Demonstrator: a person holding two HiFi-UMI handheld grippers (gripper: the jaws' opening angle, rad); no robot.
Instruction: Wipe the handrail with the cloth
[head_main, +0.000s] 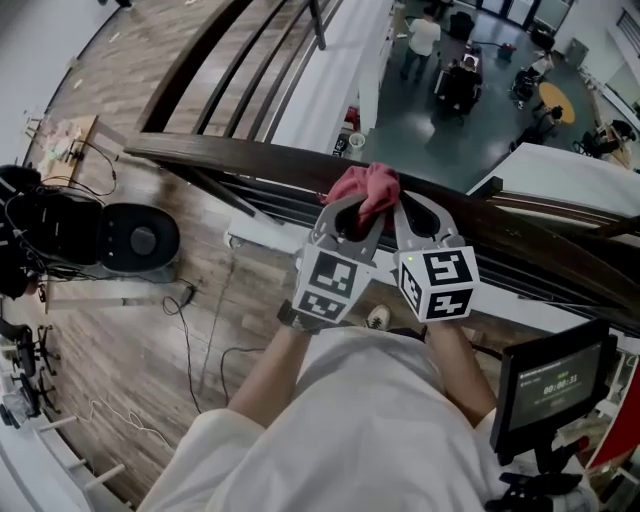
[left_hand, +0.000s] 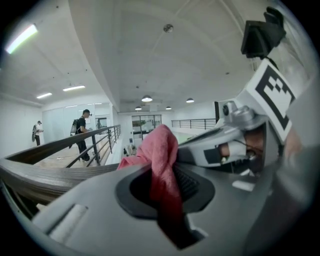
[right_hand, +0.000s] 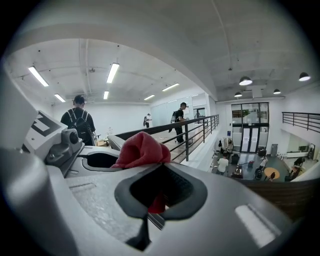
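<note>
A pink-red cloth (head_main: 368, 187) is bunched on top of the dark wooden handrail (head_main: 230, 152), which runs across the head view from left to lower right. Both grippers meet at it side by side. My left gripper (head_main: 357, 213) is shut on the cloth (left_hand: 162, 165), which hangs through its closed jaws. My right gripper (head_main: 398, 210) is shut on the same cloth (right_hand: 141, 149), a fold of it pinched between the jaws. The handrail (left_hand: 45, 175) shows at the lower left of the left gripper view. Under the cloth the rail is hidden.
Beyond the rail is an open drop to a lower floor with people and furniture (head_main: 460, 70). A black round device (head_main: 138, 238) and cables lie on the wood floor at left. A monitor (head_main: 552, 385) stands at lower right. People (right_hand: 79, 122) stand along the walkway railing (right_hand: 187, 127).
</note>
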